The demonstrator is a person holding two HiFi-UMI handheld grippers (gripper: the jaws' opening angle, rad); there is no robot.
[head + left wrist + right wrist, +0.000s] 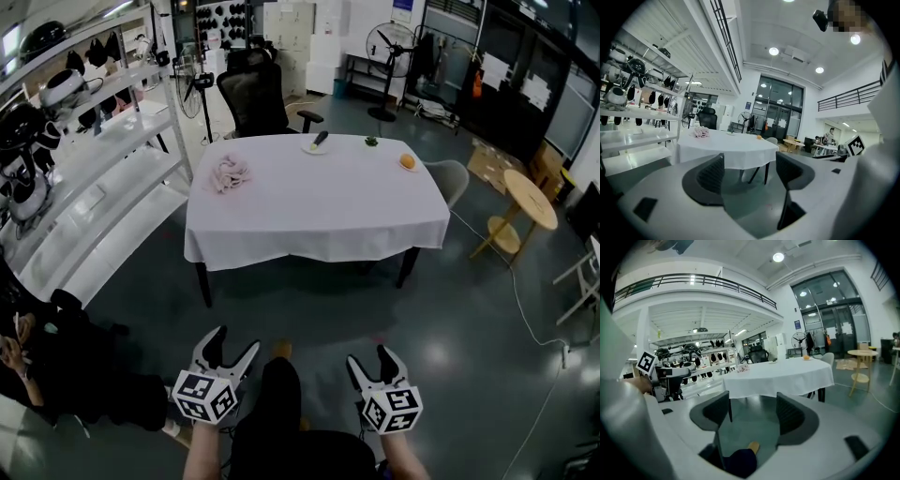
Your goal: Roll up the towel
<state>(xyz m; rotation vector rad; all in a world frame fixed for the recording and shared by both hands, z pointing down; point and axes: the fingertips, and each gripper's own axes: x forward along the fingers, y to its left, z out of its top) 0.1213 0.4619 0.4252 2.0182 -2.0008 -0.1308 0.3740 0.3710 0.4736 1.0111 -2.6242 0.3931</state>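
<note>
Well short of the table (309,225) (towel (228,174) crumpled at its far-left corner), left gripper (224,353) and right gripper (378,367) hang released, empty.

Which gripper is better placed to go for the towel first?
Left gripper, marginally: the towel lies crumpled on the left part of the table, its side. The right gripper is equally open, empty and short of the table.

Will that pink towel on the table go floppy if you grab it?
Probably floppy: the towel lies in a crumpled heap, so it would likely droop and unfold. It looks small on the table, so probably light. Pushed, it should bunch, not roll.
</note>
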